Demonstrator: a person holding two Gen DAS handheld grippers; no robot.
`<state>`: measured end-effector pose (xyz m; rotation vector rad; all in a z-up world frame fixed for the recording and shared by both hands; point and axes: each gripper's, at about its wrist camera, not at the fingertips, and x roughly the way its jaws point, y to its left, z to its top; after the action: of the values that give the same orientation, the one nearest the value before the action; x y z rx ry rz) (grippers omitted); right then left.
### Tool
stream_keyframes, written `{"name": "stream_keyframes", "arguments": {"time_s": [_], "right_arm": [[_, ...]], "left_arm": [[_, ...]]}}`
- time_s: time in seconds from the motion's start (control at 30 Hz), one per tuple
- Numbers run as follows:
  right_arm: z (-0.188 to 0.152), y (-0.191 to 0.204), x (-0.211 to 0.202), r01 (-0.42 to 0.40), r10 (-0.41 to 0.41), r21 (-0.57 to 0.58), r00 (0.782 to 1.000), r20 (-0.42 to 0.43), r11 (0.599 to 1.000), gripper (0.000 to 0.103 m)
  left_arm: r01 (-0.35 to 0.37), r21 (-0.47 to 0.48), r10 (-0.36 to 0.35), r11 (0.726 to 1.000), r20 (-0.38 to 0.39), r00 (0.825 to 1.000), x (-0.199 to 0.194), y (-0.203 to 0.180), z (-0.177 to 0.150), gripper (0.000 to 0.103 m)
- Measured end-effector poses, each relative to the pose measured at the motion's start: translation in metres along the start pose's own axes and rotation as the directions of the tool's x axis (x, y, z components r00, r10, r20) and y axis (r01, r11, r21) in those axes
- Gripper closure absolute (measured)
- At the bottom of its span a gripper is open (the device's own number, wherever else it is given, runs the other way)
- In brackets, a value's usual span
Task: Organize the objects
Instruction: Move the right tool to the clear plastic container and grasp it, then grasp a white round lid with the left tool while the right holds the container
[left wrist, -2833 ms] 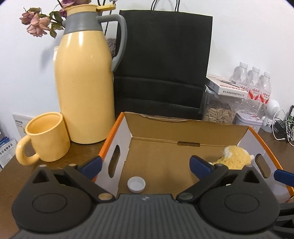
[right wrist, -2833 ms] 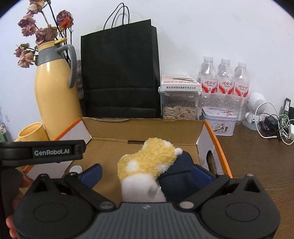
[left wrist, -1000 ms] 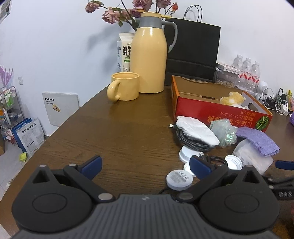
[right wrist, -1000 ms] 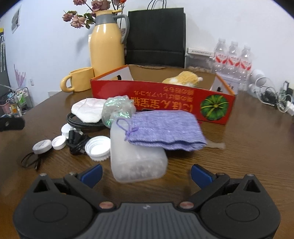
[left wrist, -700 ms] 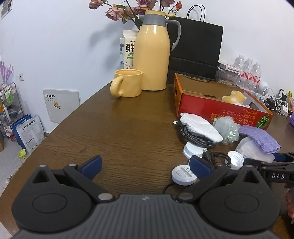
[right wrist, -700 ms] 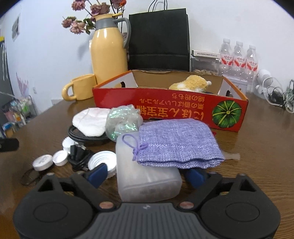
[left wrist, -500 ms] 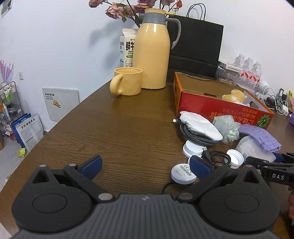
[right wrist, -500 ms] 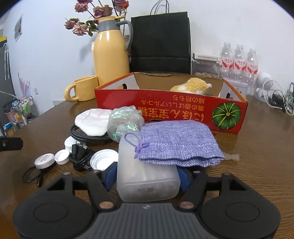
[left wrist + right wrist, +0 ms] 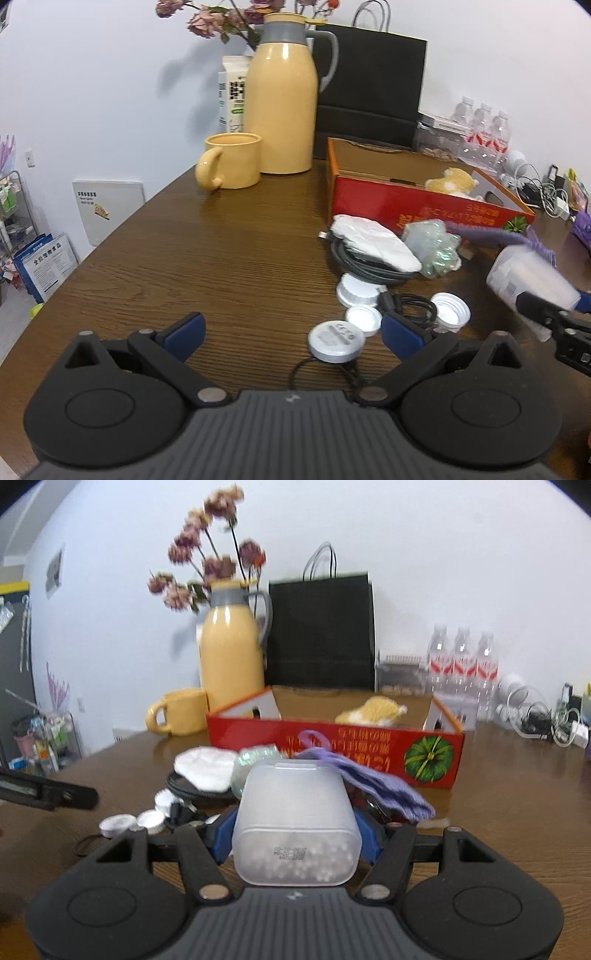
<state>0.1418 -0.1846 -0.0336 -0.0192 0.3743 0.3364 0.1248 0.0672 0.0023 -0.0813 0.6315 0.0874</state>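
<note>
Brown wood counter [image 9: 229, 258] — yellow mug [image 9: 231, 160] far left. Left hand-held gripper [image 9: 291, 328] spread wide, nothing between. Right hand-held gripper [image 9: 295, 830] just clamped onto frosted plastic container [image 9: 295, 819] — lifted, purple pouch [image 9: 373, 782] draped over, red box [image 9: 369, 753] behind.

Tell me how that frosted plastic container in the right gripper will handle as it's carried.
The frosted plastic container looks rigid, so it should hold its shape in the right gripper. Its smooth walls may slip. Small white beads pooled at one end will probably shift. The purple pouch draped on it seems floppy and may slide off.
</note>
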Motion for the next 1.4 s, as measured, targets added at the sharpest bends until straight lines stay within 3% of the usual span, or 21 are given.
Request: {"name": "stream_keyframes", "arguments": {"time_s": [0.3,0.7,0.83,1.0,1.27,1.4], "right_arm": [[0.002,-0.008,-0.030,-0.002,0.002,-0.002,0.995,0.100,1.000,0.040],[0.004,-0.048,-0.021,0.075,-0.076,0.013,0.994,0.073,0.997,0.040],[0.000,-0.055,-0.018,0.084,-0.086,0.032,0.994,0.060,0.996,0.040],[-0.004,-0.057,-0.014,0.088,-0.089,0.027,0.995,0.046,0.996,0.040],[-0.004,-0.056,-0.016,0.091,-0.093,0.029,0.994,0.054,0.995,0.040],[-0.004,-0.056,-0.016,0.092,-0.093,0.027,0.994,0.054,0.995,0.040]], "left_arm": [[0.044,0.050,-0.043,0.998,-0.013,0.999,0.008,-0.035,0.000,0.000],[0.123,0.215,-0.129,0.969,0.018,0.991,0.023,-0.107,0.002,0.000],[0.141,0.290,-0.146,0.947,-0.005,0.989,0.038,-0.126,0.000,0.020],[0.168,0.330,-0.166,0.929,-0.034,0.986,0.052,-0.135,0.003,0.034],[0.201,0.404,-0.176,0.892,-0.099,0.979,0.072,-0.141,0.004,0.039],[0.224,0.387,-0.192,0.895,-0.119,0.974,0.077,-0.136,0.005,0.040]]}}
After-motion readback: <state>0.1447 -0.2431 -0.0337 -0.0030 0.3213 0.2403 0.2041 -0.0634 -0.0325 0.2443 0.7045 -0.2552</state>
